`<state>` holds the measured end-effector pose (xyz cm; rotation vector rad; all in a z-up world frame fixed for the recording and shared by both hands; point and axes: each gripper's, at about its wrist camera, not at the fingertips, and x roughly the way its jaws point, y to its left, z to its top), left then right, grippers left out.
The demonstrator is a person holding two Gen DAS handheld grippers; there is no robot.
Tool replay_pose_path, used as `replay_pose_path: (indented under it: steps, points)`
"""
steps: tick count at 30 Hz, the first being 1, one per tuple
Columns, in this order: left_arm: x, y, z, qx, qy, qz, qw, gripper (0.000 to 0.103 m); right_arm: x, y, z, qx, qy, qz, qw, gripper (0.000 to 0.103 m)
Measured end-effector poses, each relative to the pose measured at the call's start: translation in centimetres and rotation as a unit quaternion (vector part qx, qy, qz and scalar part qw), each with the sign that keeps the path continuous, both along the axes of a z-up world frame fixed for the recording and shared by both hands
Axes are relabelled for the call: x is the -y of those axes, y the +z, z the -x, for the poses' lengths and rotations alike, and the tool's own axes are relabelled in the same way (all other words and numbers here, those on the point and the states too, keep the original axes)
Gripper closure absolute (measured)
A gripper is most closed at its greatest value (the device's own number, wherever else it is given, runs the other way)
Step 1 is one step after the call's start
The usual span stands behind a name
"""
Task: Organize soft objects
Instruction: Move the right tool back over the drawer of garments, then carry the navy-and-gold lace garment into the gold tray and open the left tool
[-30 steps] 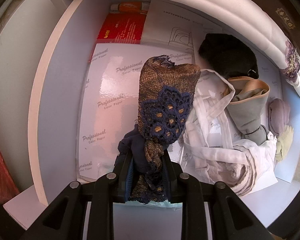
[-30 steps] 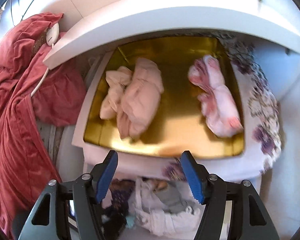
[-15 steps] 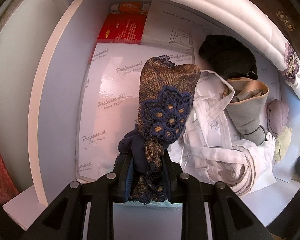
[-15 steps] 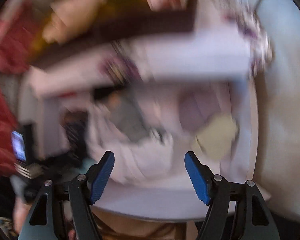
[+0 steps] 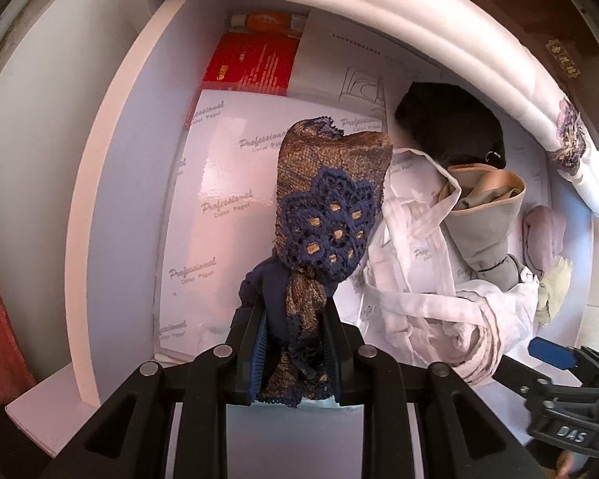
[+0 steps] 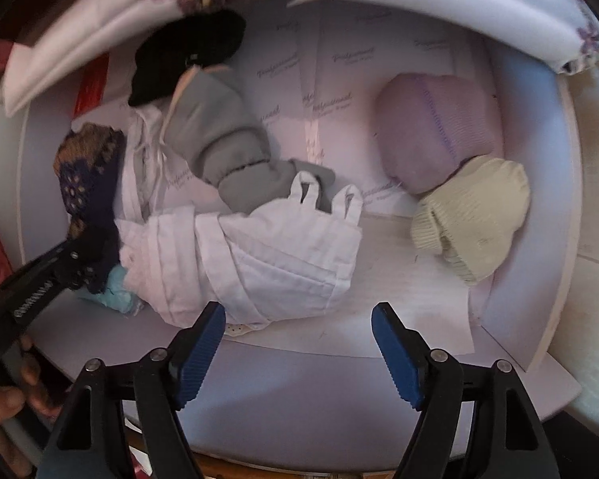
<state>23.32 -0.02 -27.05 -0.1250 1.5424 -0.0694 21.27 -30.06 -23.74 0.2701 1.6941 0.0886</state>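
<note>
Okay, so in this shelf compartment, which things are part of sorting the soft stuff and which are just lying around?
Part of the job:
- navy and gold lace garment, clamped in the left gripper
- white garment
- grey garment
- black garment
- lilac bundle
- cream knit piece
- right gripper, open

Just lying about:
- colour paper packs
- red packet

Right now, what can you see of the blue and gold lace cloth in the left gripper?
The lace cloth is soft gold-brown mesh with a navy scalloped lace panel. Its bunched lower end is clamped in the left gripper, the rest spread toward the white printed paper. The white garment lies against its right side.
</note>
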Motion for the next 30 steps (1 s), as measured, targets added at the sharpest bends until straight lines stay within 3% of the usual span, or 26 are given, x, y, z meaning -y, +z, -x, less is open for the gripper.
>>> replay_pose_path:
  steps: [10, 17, 30]
  points:
    - [0.3, 1.0, 0.7, 0.01, -0.001, 0.005, 0.9999, 0.079, -1.4, -0.9, -0.1, -0.003, 0.015, 0.004, 1.0, 0.023]
    - [0.3, 3.0, 0.9, 0.028, -0.003, 0.015, 0.9995, 0.08, -3.0, -2.3, 0.4, -0.004, 0.03, 0.011, 0.999, 0.021]
    - [0.3, 7.3, 2.0, 0.074, -0.023, 0.039, 0.9962, 0.085, -3.1, -1.9, 0.1, 0.001, 0.043, 0.015, 0.999, 0.021]
